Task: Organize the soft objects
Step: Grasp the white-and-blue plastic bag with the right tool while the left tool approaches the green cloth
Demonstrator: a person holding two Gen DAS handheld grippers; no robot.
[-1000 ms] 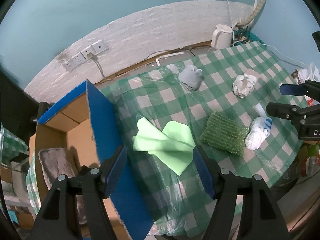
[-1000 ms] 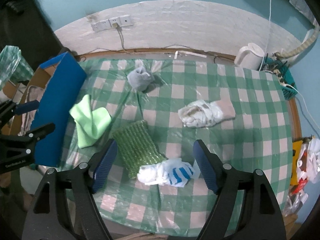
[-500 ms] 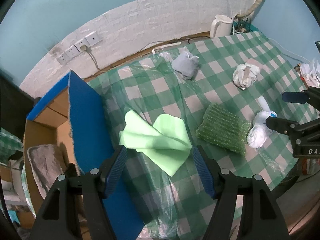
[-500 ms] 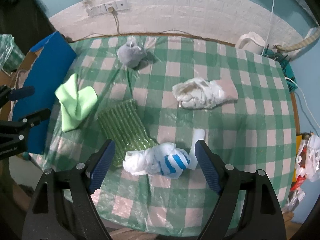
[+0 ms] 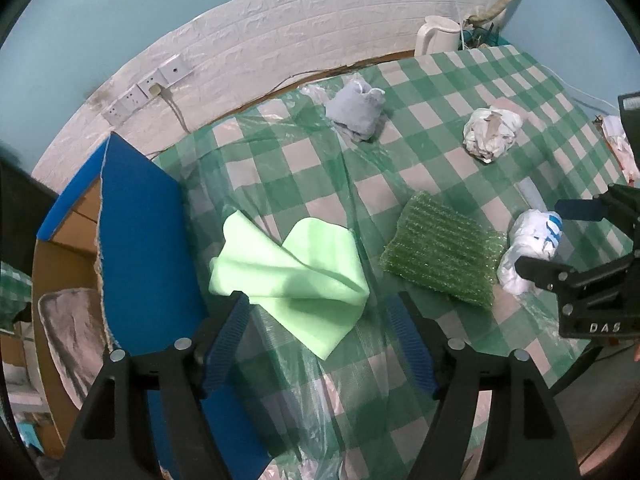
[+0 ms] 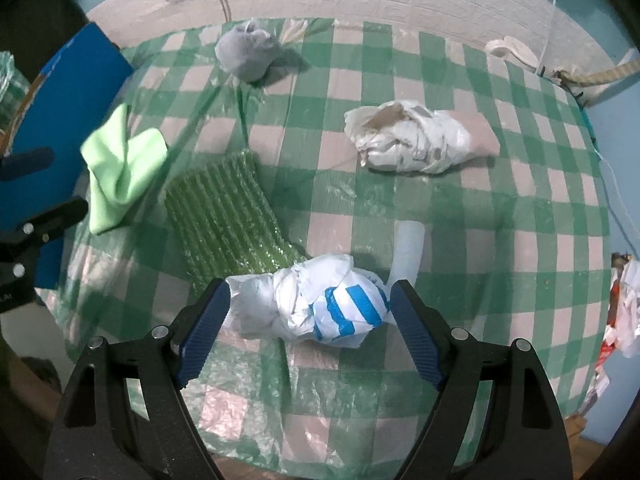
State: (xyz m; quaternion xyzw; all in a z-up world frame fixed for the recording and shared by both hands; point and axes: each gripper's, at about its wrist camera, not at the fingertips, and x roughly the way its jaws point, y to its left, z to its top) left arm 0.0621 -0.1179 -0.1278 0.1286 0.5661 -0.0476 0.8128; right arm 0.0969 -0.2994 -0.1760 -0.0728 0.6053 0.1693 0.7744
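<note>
left claw point(image 5: 318, 314): low centre of the left wrist view, hanging over the near corner of the light green cloth point(image 5: 292, 268). Jaws are spreading apart right now, blue pads either side of the cloth's lower edge, not pressing on it as far as I can see.
right claw point(image 6: 310, 306): bottom middle of the right wrist view, jaws spread wide around the white plastic bag with blue stripes point(image 6: 316, 306). Bag sits between the pads and the right pad looks about level with its edge, but I can't tell if it's actually touching. No squeeze showing.
green bubble wrap point(image 6: 226, 216): flat on the table point(image 6: 520, 208), centre-left in the right view, its lower corner just beside the striped bag.
grey cloth bundle point(image 6: 248, 54): top of the right view, near the table's far edge, well apart from the rest.
crumpled white bag point(image 6: 408, 138): upper right of centre, on its own.
cardboard box point(image 5: 60, 264): left edge of the left view, blue flap point(image 5: 140, 248) standing up against the table edge, a grey towel point(image 5: 70, 332) lying inside.
table cover: green and white check with clear plastic sheeting over it, pretty wrinkly.
white kettle point(image 5: 438, 34): top right of the left view, back by the wall.
</note>
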